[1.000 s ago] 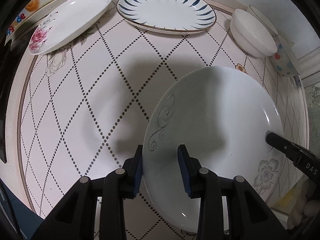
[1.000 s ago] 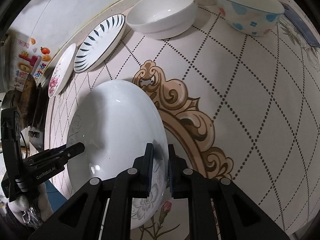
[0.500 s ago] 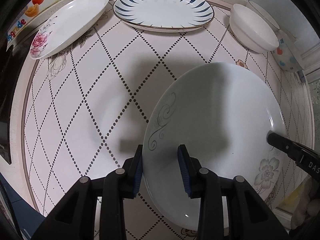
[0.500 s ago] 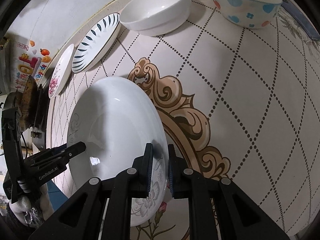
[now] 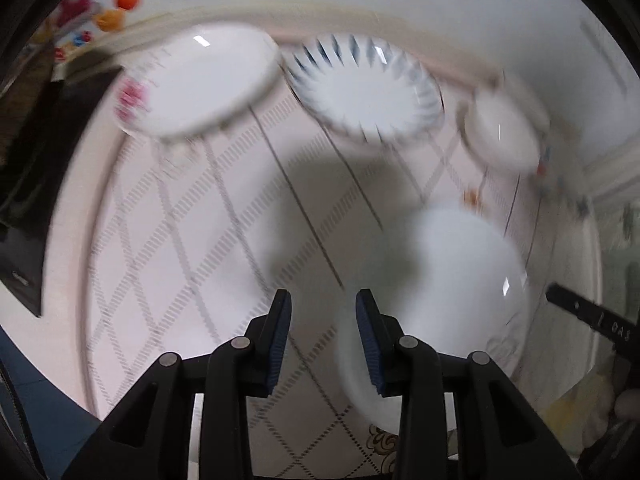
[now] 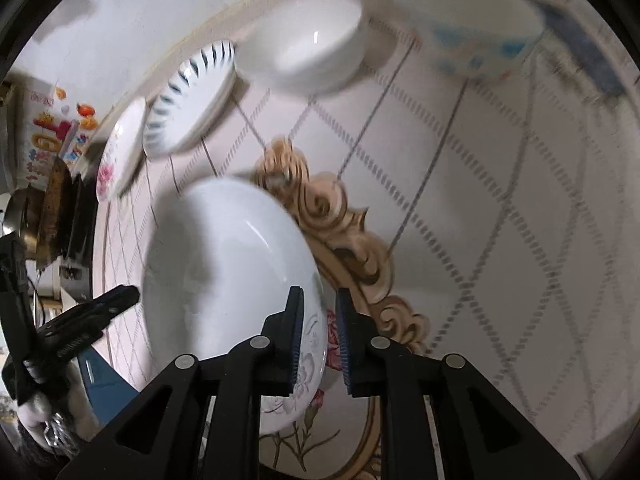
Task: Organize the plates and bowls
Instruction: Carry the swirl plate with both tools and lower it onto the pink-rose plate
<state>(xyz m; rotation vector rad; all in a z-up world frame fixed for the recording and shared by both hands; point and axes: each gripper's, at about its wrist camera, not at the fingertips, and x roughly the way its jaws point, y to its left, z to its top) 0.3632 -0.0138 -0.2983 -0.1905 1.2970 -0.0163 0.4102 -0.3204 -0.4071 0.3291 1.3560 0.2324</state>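
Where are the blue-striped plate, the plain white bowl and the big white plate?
blue-striped plate point(image 5: 366, 90): left wrist view, its white centre.
plain white bowl point(image 6: 308, 46): right wrist view, its inside.
big white plate point(image 6: 228, 256): right wrist view, its centre.

The left gripper point(image 5: 322, 336) and right gripper point(image 6: 319, 336) both hold their fingers point(image 5: 280, 334) parted.

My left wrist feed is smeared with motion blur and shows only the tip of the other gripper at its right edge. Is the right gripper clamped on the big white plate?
Observer: No. In the right wrist view the right gripper straddles the rim of the white plate with its jaws apart. The tablecloth shows in the gap beside the rim.
Operator: What sits past the white bowl? I get only blur there.
Observer: A blue-spotted bowl stands to the right of the white bowl, apart from it.
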